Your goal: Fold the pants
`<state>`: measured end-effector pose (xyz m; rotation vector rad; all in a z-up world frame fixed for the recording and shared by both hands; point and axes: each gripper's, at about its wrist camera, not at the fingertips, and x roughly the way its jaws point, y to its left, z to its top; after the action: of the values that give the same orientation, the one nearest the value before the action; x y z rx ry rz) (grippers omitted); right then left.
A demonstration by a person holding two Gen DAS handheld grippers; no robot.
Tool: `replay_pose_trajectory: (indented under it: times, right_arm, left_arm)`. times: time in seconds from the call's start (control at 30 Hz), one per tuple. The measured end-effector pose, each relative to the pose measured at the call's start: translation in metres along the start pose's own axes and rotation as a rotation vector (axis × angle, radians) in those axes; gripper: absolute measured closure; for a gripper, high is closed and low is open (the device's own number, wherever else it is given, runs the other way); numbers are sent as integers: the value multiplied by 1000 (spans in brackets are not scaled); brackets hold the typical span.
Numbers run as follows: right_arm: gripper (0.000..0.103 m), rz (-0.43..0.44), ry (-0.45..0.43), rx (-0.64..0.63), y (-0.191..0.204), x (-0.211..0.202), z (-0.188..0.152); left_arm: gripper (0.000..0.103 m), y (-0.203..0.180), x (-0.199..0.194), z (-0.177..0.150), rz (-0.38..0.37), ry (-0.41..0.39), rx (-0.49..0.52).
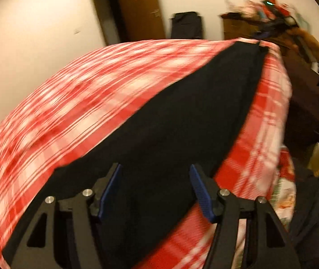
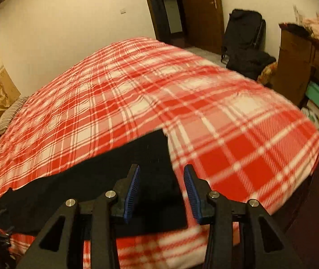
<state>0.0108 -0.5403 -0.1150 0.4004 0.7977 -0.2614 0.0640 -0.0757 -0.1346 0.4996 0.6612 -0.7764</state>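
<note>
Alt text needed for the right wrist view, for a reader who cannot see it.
The right tongs hang open above one end of black pants that lie on a bed with a red and white plaid blanket. Behind the bed stand a white wall, a wooden door and a black bag.

Home bedroom: bed [image 2: 260, 134] w/ red plaid blanket [image 2: 137, 94] filling the room. Wooden door [image 2: 202, 11] standing open, cluttered dresser [image 2: 294, 62] sitting alongside.

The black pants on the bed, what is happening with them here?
A person holding two grippers is folding black pants laid flat on a red plaid blanket. The left gripper and right gripper each hover over one end of the pants, jaws open, gripping nothing yet.
</note>
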Motion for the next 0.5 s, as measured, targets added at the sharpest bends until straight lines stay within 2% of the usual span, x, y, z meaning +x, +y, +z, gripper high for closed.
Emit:
replay_pose_trajectory:
  times: [0.07, 0.13, 0.17, 0.4, 0.5]
  right_arm:
    - [61, 22, -4, 23, -1, -2, -6]
    - [61, 46, -23, 33, 0, -5, -8]
    - [61, 54, -26, 36, 1, -5, -9]
    - [61, 70, -47, 51, 0, -10, -16]
    - [61, 82, -63, 81, -4, -14, -17]
  left_arm:
    - [39, -19, 9, 10, -22, 7, 66]
    - [50, -33, 18, 17, -46, 12, 116]
    - [51, -39, 24, 21, -56, 22, 133]
    - [51, -55, 44, 23, -83, 70, 148]
    - [51, -51, 47, 24, -89, 84, 120]
